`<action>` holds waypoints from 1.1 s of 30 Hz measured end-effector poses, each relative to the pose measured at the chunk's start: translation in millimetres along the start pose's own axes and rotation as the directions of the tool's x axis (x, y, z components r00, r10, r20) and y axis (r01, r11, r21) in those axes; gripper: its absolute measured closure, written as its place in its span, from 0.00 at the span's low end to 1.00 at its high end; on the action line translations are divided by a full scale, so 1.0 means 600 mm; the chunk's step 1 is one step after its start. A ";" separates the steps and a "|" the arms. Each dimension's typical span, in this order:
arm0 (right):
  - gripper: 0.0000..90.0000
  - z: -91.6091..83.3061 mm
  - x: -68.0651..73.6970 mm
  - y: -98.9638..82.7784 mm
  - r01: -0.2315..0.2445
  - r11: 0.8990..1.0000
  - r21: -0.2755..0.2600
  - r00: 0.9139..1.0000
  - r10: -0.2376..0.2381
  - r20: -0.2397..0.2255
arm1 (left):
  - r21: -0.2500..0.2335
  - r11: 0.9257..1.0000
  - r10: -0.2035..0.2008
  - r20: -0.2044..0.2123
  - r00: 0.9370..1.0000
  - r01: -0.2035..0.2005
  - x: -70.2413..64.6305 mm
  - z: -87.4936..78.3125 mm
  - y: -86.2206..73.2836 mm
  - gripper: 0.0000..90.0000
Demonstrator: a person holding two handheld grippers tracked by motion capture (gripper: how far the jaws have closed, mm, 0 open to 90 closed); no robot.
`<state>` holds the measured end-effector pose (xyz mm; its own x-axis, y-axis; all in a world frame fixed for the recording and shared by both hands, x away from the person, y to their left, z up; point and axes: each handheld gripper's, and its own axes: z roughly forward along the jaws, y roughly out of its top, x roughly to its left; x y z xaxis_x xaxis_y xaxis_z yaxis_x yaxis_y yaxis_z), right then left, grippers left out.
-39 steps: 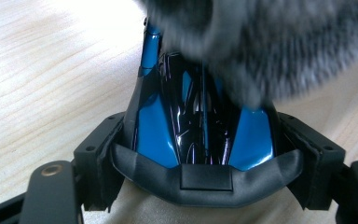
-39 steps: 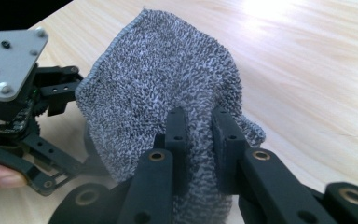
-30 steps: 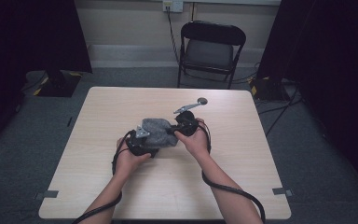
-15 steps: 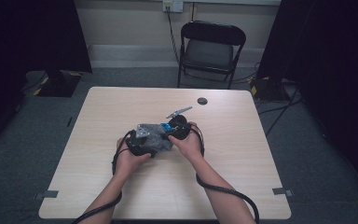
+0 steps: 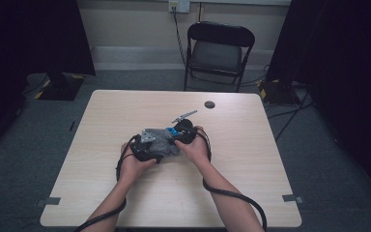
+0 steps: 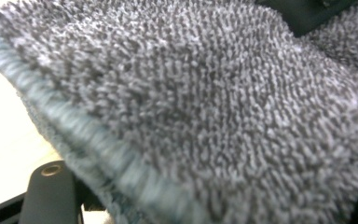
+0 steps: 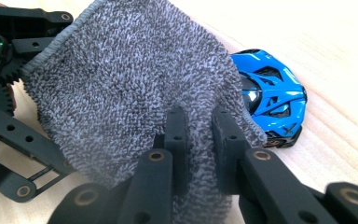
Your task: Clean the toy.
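A grey terry cloth hangs between my two grippers at mid-table. The right gripper is shut on a fold of the cloth, its two black jaws pinching it. A blue toy car sits on the table with its rear under the cloth; it shows as a blue spot in the high view. The left gripper lies under the cloth, which drapes over it. One of its fingers shows at the bottom edge; whatever is between its jaws is hidden.
A small black round object lies on the light wooden table toward the far edge. A black folding chair stands behind the table. Cables trail from both grippers off the near edge.
My right hand has moved left and slightly down, toward the left hand, bringing the cloth over the blue car. The left hand has stayed in place.
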<state>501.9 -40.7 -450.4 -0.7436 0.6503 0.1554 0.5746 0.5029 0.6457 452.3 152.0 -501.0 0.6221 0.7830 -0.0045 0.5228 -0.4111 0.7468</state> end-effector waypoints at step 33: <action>0.87 0.005 -0.060 0.019 -0.084 0.996 0.026 0.992 0.081 0.093 | -0.001 1.000 0.000 0.000 1.000 0.000 0.000 0.000 0.000 0.27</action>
<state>536.1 -56.6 -451.1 -0.6593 0.7393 0.1367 0.6436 0.4610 0.6109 452.3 152.0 -501.0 0.6219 0.7831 -0.0042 0.5222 -0.4107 0.7474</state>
